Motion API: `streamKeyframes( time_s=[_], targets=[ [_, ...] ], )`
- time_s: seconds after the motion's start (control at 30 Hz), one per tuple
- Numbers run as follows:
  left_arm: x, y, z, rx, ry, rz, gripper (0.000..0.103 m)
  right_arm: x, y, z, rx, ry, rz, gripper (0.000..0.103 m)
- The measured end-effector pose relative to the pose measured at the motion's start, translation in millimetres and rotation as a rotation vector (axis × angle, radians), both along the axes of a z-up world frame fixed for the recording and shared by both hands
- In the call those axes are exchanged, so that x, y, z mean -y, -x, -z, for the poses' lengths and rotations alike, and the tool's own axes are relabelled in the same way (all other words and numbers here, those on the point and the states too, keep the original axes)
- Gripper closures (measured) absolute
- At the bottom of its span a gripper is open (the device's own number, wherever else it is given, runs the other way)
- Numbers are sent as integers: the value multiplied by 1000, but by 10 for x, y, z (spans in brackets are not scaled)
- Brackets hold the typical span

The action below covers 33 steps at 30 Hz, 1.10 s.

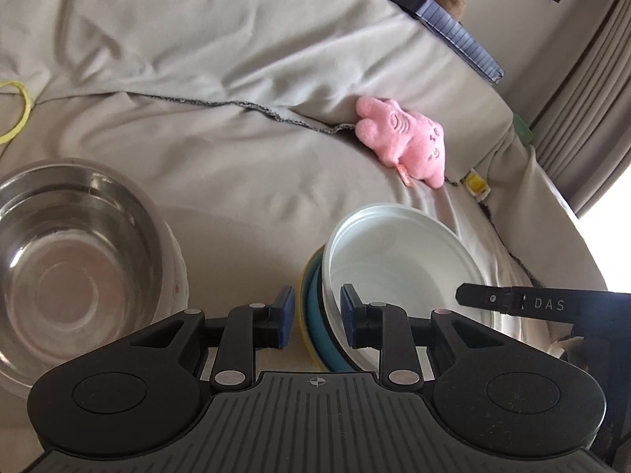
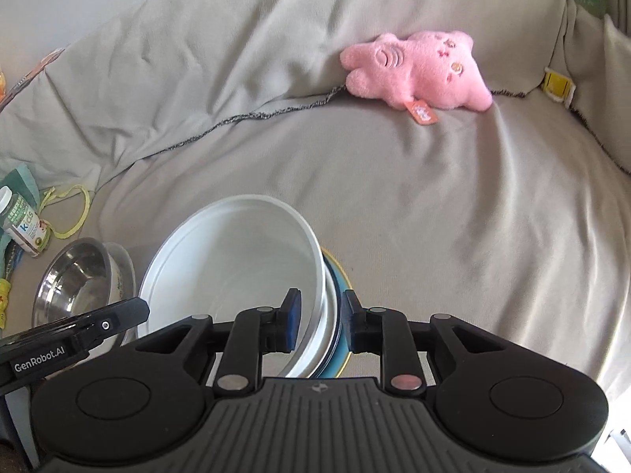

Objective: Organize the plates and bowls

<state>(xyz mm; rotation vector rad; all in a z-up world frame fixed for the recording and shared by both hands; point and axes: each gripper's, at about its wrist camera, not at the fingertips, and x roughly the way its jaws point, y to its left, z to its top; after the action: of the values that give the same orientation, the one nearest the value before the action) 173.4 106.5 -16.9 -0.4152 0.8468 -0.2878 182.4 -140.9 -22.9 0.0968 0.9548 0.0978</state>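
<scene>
On the grey-sheeted bed (image 2: 434, 205) a white bowl (image 2: 236, 252) sits nested in a stack over a teal plate with a yellow rim (image 1: 311, 307). Both grippers straddle that stack from opposite sides. The left gripper (image 1: 317, 317) has one finger outside the plates and one inside the bowl's wall; the right gripper (image 2: 319, 321) mirrors it on the far rim. On both, the fingers look spread, with a gap to the rims, so nothing seems pinched yet. A steel bowl (image 1: 75, 260) stands apart to the left, near the stack. To do this step well, I judge both pairs should close evenly on the rims, then lift level so the bowl does not slide off the plates on the soft bedding
</scene>
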Motion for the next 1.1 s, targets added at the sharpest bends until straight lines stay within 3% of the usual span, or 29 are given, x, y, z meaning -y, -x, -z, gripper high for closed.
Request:
streamKeyframes(
  time_s=[0.27,0.47,0.77,0.9,1.1],
  targets=[
    [40,49,-29,37,5,-26,74,-3,11,166,-32,36,6,80],
    [143,42,10,45,-28,-67,76,108,26,212,-7,-44,-13,76],
    [354,-60,88,8,-147,-72,73,349,22,384,79,-168,-67,54],
    [464,-147,128,-27,-200,-76,74,389,-42,559,84,-219,-102,53],
    [692,-253,107,-57,-340,-33,73,426,-295,881,3,-392,-148,52]
  ],
)
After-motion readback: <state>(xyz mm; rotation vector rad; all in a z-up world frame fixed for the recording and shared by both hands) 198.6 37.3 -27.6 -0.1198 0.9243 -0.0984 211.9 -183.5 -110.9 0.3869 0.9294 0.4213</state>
